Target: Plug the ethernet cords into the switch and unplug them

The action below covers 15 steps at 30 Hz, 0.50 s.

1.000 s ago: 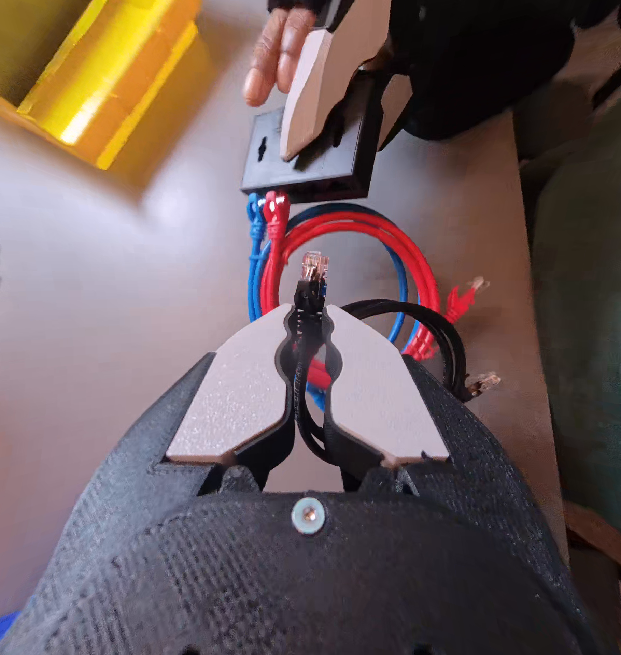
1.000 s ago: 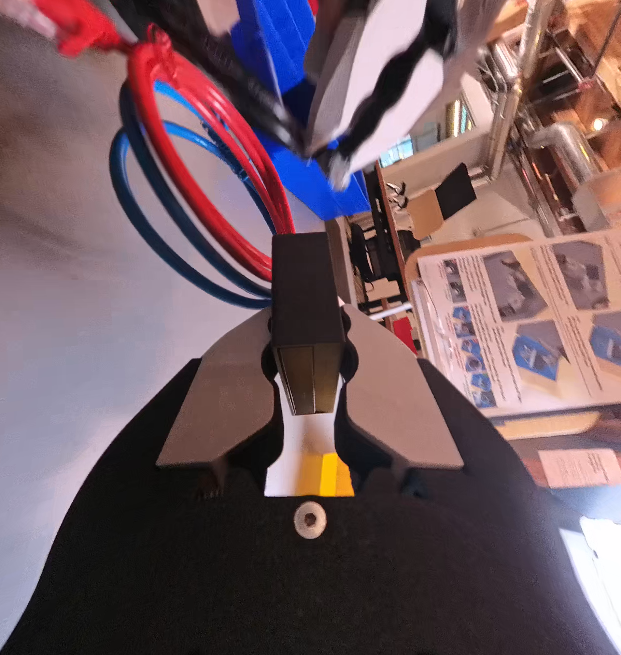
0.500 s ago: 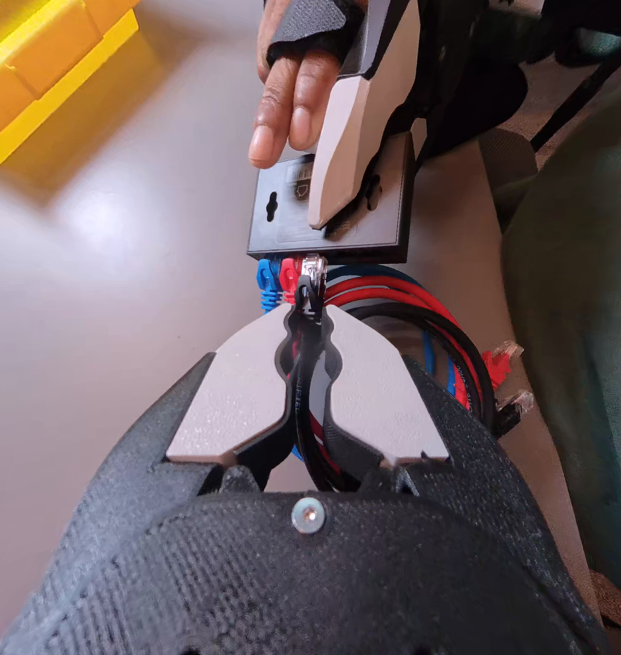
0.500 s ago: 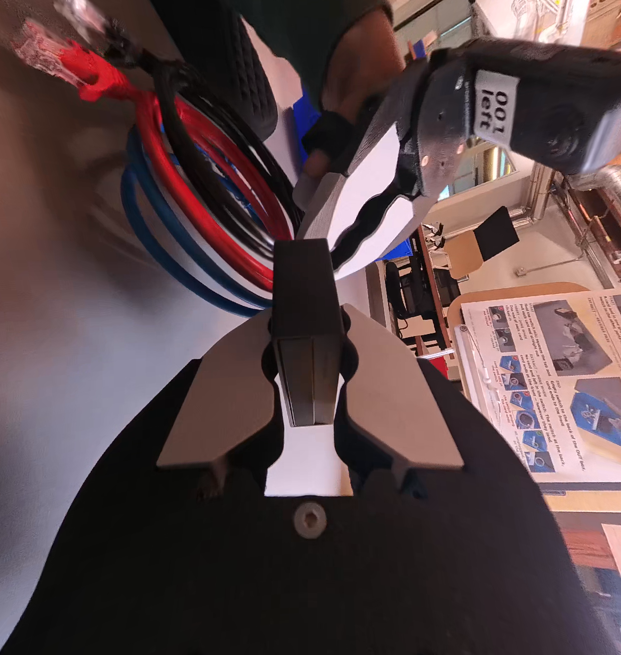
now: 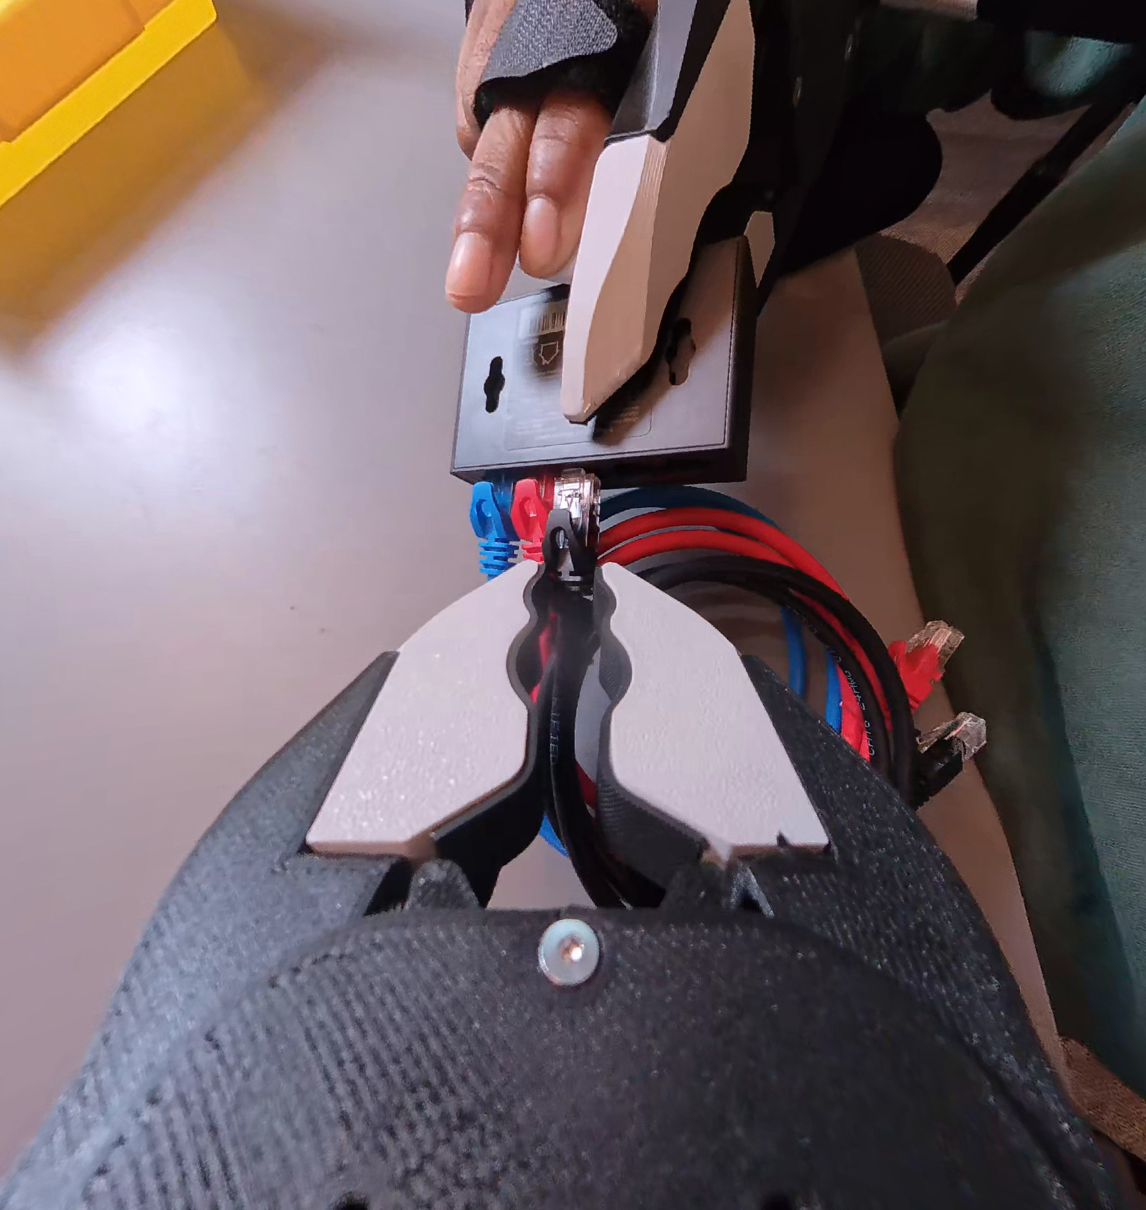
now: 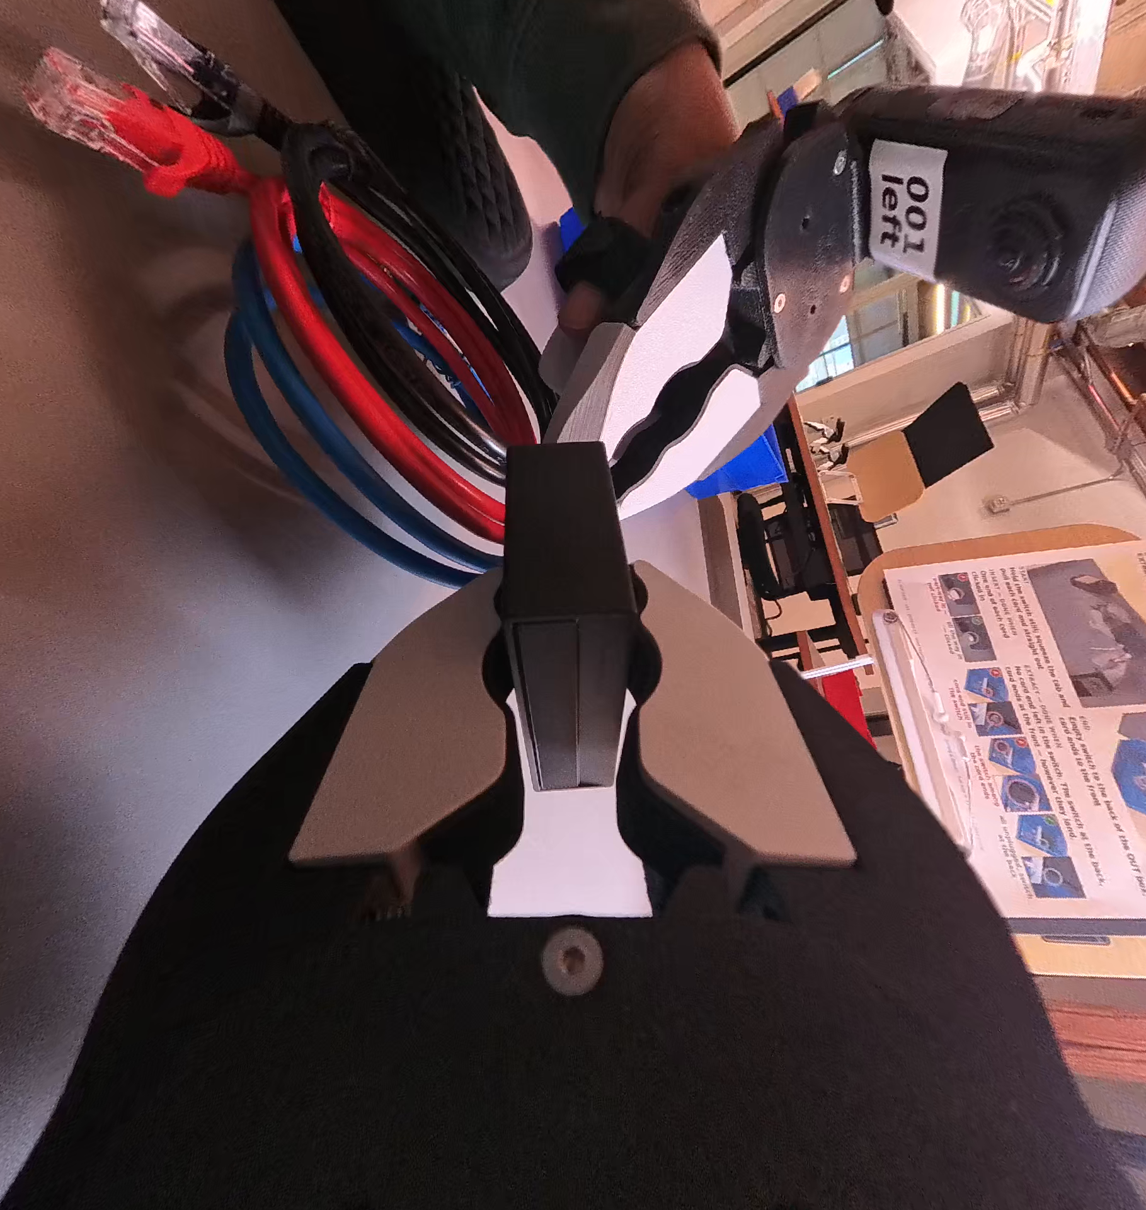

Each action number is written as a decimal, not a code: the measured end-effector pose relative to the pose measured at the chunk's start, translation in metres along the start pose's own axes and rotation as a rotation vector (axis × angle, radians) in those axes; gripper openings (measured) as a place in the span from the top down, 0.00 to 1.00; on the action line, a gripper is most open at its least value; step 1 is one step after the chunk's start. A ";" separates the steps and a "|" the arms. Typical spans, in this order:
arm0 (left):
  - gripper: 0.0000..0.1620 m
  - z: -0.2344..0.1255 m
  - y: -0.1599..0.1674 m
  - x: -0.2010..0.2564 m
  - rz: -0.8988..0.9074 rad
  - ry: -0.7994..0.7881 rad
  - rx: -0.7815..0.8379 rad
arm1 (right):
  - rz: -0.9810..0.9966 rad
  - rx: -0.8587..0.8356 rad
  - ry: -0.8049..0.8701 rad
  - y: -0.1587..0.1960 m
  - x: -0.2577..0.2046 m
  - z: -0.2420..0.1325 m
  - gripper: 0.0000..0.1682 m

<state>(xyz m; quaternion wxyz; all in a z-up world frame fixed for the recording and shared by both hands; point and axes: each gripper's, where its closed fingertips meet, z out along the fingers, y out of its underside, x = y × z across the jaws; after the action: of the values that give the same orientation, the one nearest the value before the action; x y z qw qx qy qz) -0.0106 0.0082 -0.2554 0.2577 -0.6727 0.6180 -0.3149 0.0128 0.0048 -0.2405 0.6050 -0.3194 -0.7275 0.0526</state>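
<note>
Left gripper (image 5: pixel 567 576) is closed tight on the black cord (image 5: pixel 560 714) just behind its boot, clear plug (image 5: pixel 576 501) sticking out past the fingertips and touching the port face of the switch (image 5: pixel 599 393). Right gripper (image 6: pixel 570 645) is clamped on the switch body, holding it up off the grey table (image 5: pixel 197 524) — ports face the left gripper.

Blue plug (image 5: pixel 488 524) and red plug (image 5: pixel 531 520) already sit in the two ports at one end; the black plug is at the next port beside the red one. Whether it is partly in or only at the mouth — cannot tell. Loose red end (image 5: pixel 923 655) and loose black end (image 5: pixel 950 740) lie free at the side of the coil.

Step in hand, as judged: seat the black plug. To do it well, the left gripper should keep the plug square to the opening, push straight along the cord axis, no twisting. The right gripper must brace the switch against the push. Grip sits close to the plug, which looks good — less flex. Risk: snagging the neighbouring red boot or jamming the plug on the port edge.
</note>
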 end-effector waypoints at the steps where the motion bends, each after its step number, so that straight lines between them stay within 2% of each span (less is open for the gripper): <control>1: 0.92 0.000 0.000 0.000 -0.009 0.009 0.007 | 0.004 0.002 -0.002 0.000 0.000 0.000 0.82; 10: 0.92 0.003 -0.004 0.005 0.001 0.008 0.031 | 0.019 0.004 0.003 0.001 0.002 -0.003 0.82; 15: 0.92 0.001 -0.007 0.005 0.100 -0.034 0.046 | 0.031 0.046 -0.010 -0.009 0.001 -0.004 0.82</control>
<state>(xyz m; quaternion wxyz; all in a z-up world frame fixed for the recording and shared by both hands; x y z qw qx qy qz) -0.0052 0.0042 -0.2506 0.2991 -0.6401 0.6389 -0.3043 0.0132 -0.0029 -0.2347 0.6077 -0.3164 -0.7239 0.0805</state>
